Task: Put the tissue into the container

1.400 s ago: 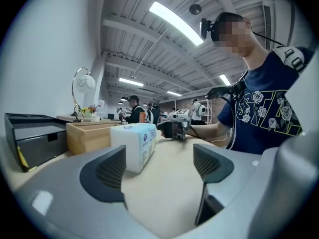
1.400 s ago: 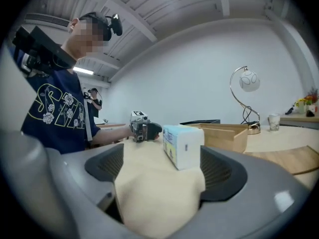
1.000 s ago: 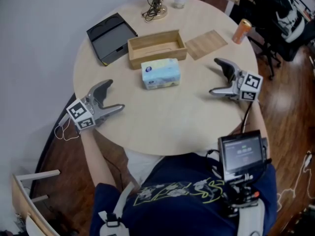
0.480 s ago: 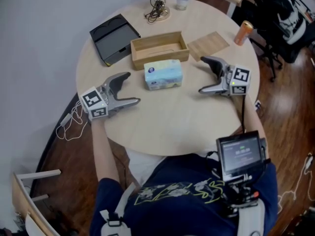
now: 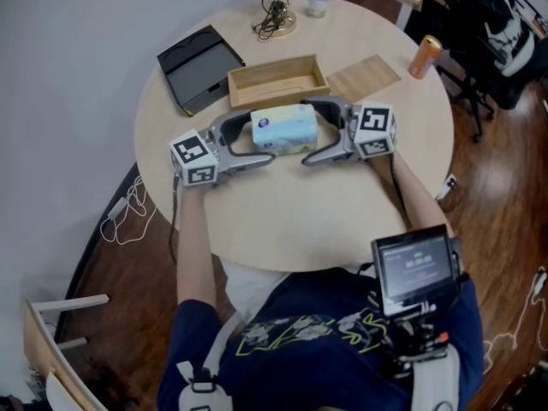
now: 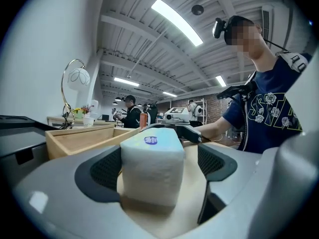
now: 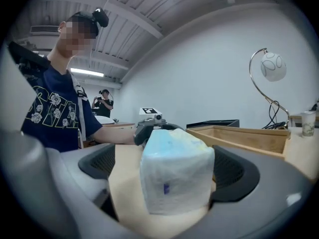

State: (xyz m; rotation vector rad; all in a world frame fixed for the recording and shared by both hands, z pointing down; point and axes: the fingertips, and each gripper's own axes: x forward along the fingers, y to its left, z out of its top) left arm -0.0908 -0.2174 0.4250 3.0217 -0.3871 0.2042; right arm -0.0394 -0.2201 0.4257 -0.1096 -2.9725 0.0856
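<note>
Straddling the tissue pack (image 5: 284, 128) from opposite ends with left gripper (image 5: 257, 135) and right gripper (image 5: 306, 132), facing each other. Held both sets of jaws spread wide, not clamped, with the pack lying on the table (image 5: 291, 217) between them. Found the wooden container (image 5: 279, 93) just beyond the pack, off the left gripper's left side and the right gripper's right.

Round wooden table (image 5: 291, 221), tissue pack (image 5: 284, 128) central, container (image 5: 278, 80) at 12 o'clock (open-topped), black tray (image 5: 199, 56) at 10, can (image 5: 425, 56) at 2
</note>
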